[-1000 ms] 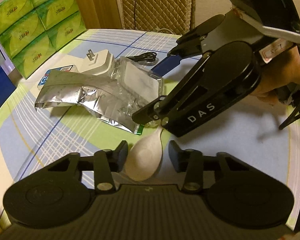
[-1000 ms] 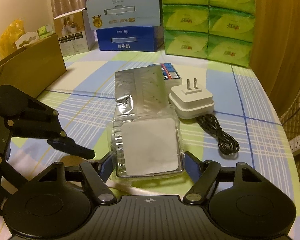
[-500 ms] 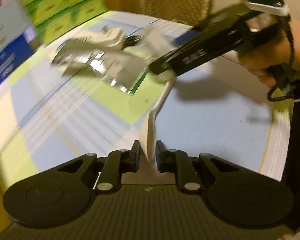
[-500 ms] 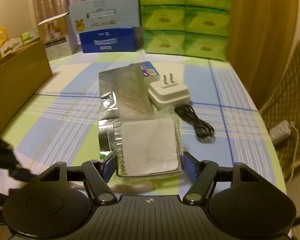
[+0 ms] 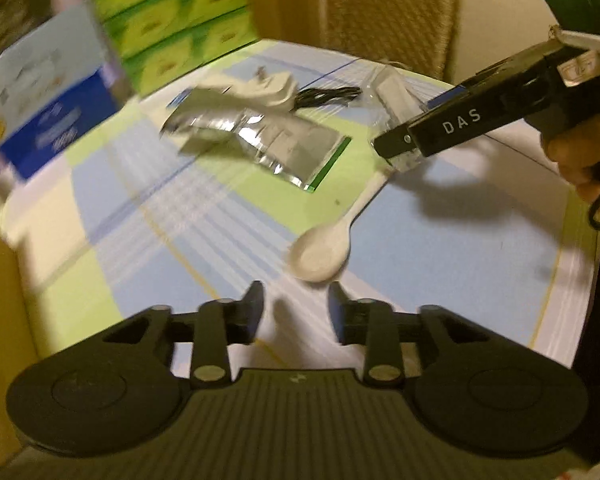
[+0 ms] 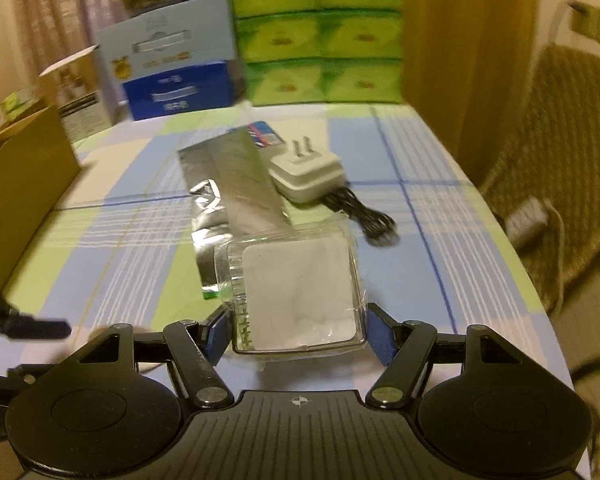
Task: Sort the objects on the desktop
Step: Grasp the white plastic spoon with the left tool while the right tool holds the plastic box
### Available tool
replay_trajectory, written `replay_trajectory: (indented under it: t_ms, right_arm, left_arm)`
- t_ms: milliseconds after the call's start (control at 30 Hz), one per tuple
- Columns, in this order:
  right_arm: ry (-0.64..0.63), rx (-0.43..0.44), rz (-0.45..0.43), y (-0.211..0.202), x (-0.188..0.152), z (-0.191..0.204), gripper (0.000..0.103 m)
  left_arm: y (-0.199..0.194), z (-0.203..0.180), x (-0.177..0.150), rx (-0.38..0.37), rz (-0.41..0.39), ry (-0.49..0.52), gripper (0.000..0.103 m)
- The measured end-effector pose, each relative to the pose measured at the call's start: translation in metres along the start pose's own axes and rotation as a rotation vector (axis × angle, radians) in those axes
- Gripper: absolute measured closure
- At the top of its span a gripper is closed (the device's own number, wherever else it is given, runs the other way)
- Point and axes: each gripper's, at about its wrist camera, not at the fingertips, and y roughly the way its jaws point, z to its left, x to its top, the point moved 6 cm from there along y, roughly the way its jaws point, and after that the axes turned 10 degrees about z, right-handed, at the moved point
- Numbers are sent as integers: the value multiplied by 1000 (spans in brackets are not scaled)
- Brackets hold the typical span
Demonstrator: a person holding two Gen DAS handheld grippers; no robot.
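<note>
A white plastic spoon [image 5: 320,250] lies on the checked tablecloth [image 5: 440,248], bowl toward me, just ahead of my left gripper [image 5: 298,308]. That gripper is open with nothing between its fingers. The spoon's handle points up toward my right gripper [image 5: 396,148], which a hand holds from the right. In the right wrist view my right gripper [image 6: 298,330] is shut on a clear plastic box [image 6: 296,280] with a white pad inside, held above the table. Behind the box lies a crumpled silver foil pouch [image 6: 236,184].
A white charger plug [image 6: 308,172] with a coiled black cable [image 6: 360,216] sits beside the pouch, and a small blue packet [image 6: 264,134] behind it. Green tissue packs [image 6: 320,36] and a blue carton [image 6: 176,84] line the back. A cardboard box [image 6: 20,172] stands left, a wicker chair [image 6: 560,160] right.
My left gripper closed on the spoon half a second ago and has now opened; the spoon lies flat on the cloth. The right gripper has risen with the clear box.
</note>
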Motion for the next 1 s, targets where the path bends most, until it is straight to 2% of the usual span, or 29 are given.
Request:
replay_trajectory:
  t_ms: [100,300,367,467,567,700,800,1000]
  right_arm:
    - [26,-7,30,-3,-8,1,37]
    - [32,-26,65,-6,-14,3,37]
    - [32,-36,69,-7,-14,3,37]
    - [35,-35,71,-5,-16,4,37]
    - [44,-37,72,-5,-17,4,37]
    - [43,-33,74,-7,-20,6,37]
    - [38,-19,78,-9,-25,13,37]
    - [16,21,75,-11,-34,34,37]
  left_arm:
    - [9,-1,12,-27,-8,78,55]
    - [35,-12,24,-96,25,215,54]
    - [39,-10,28,-127,30,206,54]
    - [42,-7,32,-141,43,176,71]
    - [40,-4,29,-146,59,140,75]
    - [30,0,13,-127,83,24,76]
    - [18,0,-10,-127,101,-141,76]
    - [-6,3,-48,-2,88,-454,77]
